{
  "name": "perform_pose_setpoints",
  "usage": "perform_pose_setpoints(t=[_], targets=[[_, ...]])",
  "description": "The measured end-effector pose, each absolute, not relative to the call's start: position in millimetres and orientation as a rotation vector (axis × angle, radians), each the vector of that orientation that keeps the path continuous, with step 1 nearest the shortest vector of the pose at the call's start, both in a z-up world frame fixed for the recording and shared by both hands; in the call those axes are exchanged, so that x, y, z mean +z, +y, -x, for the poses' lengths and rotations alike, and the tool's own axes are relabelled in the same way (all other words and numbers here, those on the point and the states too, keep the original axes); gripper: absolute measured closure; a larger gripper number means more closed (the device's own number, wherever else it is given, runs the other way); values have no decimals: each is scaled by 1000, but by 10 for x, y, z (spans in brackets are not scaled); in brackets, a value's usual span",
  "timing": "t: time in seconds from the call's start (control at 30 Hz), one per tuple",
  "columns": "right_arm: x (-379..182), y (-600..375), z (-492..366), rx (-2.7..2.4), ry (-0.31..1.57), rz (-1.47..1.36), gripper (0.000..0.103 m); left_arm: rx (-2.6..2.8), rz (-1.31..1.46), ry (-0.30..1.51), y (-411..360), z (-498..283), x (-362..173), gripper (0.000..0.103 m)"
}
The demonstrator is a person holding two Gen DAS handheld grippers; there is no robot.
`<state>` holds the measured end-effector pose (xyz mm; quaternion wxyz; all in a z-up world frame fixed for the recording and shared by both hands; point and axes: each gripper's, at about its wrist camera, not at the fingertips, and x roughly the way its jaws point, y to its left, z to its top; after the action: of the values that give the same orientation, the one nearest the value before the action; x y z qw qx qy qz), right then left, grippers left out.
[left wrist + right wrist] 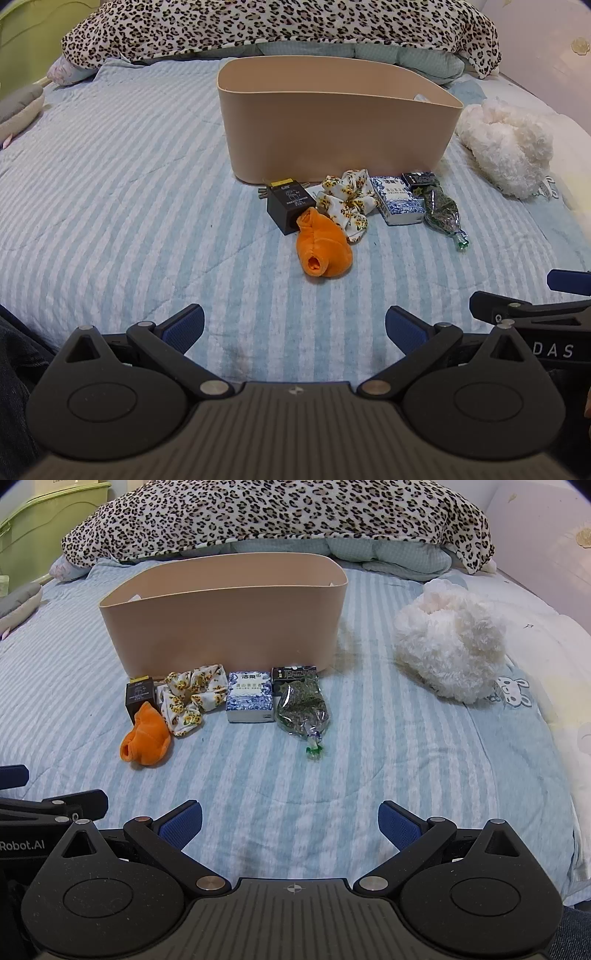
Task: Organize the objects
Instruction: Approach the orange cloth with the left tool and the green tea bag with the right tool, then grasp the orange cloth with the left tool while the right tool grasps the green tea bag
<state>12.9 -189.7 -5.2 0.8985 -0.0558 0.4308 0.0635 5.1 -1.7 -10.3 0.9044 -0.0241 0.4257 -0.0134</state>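
Observation:
A tan oval bin (332, 140) (229, 627) stands on the striped bed. In front of it lie an orange plush toy (323, 245) (146, 738), a black box (290, 205) (138, 698), a sunflower scrunchie (347, 201) (194, 694), a blue-white box (397, 201) (250, 698), a clear bag of green bits (441, 210) (303, 709) and a small dark box (421, 179) (293, 672). My left gripper (294, 326) is open and empty, well short of the toy. My right gripper (290, 821) is open and empty, short of the row.
A white fluffy plush (506, 151) (450, 642) lies right of the bin. A leopard-print blanket (258, 26) (273, 513) is heaped behind it. A green headboard (44, 524) stands at the far left. The right gripper's body shows at the left view's right edge (535, 314).

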Motion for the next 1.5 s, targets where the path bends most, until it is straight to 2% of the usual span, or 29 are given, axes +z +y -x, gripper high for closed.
perform_pose_setpoints(t=[0.83, 1.27, 1.33, 1.5], targets=[[79, -2007, -621, 130, 957, 28, 0, 11, 9, 885, -29, -546, -90, 0], [-143, -1886, -1292, 120, 1015, 155, 0, 8, 74, 1014, 10, -1103, -432, 0], [-220, -1899, -1343, 100, 1017, 161, 2, -1, 91, 1036, 22, -1155, -508, 0], [-442, -1838, -1459, 72, 1061, 186, 12, 0, 89, 1044, 69, -1225, -641, 0]])
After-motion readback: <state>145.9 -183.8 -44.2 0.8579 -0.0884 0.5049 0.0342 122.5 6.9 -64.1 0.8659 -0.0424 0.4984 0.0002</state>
